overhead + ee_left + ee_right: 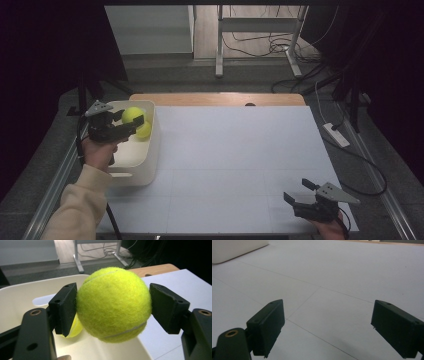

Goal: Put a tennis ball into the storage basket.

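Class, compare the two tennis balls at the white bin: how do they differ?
The held tennis ball is clamped between the left gripper's fingers, raised above the white bin; the second tennis ball lies loose inside it, partly hidden behind the first. Both are fuzzy yellow-green.

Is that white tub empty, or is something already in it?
Not empty. The white tub has a tennis ball lying inside, while the left hand-held gripper holds a second tennis ball above it.

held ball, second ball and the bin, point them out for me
held ball [113,303], left gripper view, middle of its felt front
second ball [144,131], high view, its visible right side in the bin
bin [150,160], high view, right wall
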`<state>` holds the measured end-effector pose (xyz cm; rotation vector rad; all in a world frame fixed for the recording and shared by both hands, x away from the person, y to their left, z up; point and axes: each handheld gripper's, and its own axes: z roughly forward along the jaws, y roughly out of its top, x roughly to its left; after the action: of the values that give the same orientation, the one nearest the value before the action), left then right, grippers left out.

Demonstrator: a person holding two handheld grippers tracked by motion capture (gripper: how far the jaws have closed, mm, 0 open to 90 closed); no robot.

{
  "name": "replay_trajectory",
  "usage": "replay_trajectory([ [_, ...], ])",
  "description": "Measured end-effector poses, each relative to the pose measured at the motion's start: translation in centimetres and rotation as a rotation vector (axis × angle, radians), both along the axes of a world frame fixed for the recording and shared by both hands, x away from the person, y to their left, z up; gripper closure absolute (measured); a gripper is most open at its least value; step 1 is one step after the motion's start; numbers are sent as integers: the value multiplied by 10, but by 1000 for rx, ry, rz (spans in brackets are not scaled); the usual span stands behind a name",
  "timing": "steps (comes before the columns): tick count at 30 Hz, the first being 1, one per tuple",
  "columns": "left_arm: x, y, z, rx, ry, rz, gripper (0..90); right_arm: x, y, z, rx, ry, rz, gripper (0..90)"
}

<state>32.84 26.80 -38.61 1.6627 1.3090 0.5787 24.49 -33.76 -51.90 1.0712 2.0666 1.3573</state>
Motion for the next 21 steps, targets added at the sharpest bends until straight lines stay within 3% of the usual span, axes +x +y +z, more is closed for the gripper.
replay_trajectory([
  [9,9,4,-5,12,30,17,271,0,0,0,0,1,-1,117],
  [12,15,4,-8,43,51,23,271,0,1,0,3,4,2,118],
  [14,23,5,-12,54,88,24,271,0,2,0,3,4,5,118],
  [21,35,7,-19,62,148,27,270,0,1,0,0,5,1,118],
])
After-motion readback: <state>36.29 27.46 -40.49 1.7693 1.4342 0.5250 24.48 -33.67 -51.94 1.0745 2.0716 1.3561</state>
